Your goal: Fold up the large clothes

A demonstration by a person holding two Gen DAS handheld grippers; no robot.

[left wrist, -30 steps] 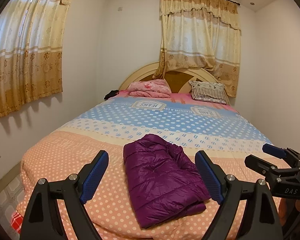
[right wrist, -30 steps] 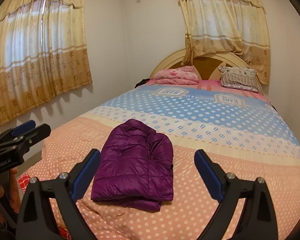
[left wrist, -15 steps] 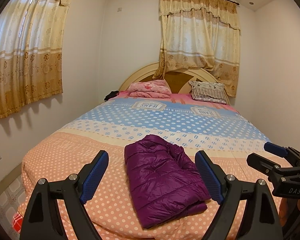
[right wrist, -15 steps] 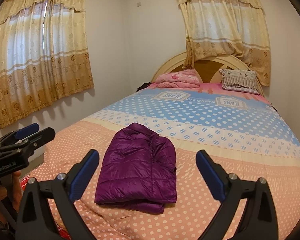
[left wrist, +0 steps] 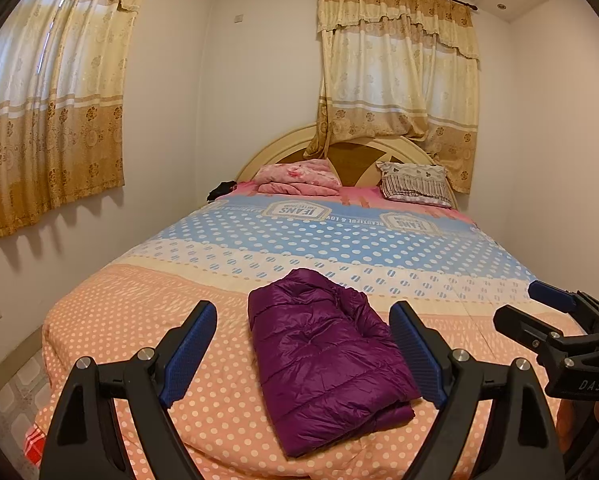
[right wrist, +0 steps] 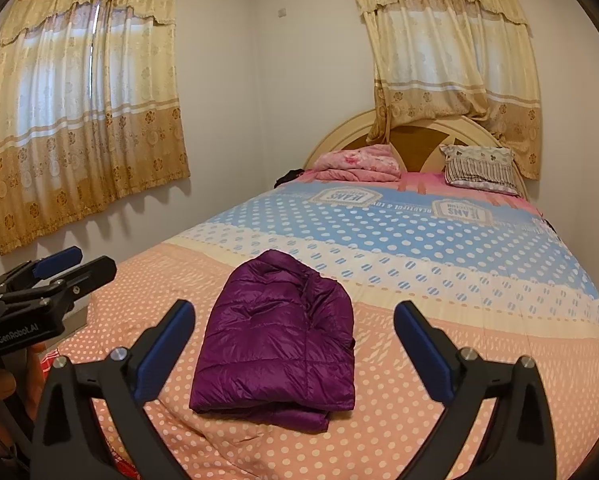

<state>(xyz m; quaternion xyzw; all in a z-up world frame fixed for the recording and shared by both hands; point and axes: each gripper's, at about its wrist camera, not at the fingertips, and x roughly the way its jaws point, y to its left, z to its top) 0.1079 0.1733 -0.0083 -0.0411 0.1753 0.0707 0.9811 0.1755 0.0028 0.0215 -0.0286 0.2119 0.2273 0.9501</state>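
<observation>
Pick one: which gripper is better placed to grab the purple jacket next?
Marginally left. Both grippers, left and right, are open, empty and off the folded purple jacket, which sits centered between the left's fingers.

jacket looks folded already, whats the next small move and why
Probably just draw both tools back. The purple jacket lies folded in a compact bundle on the bed, and the left hand-held gripper and right hand-held gripper hang open, touching nothing.
</observation>
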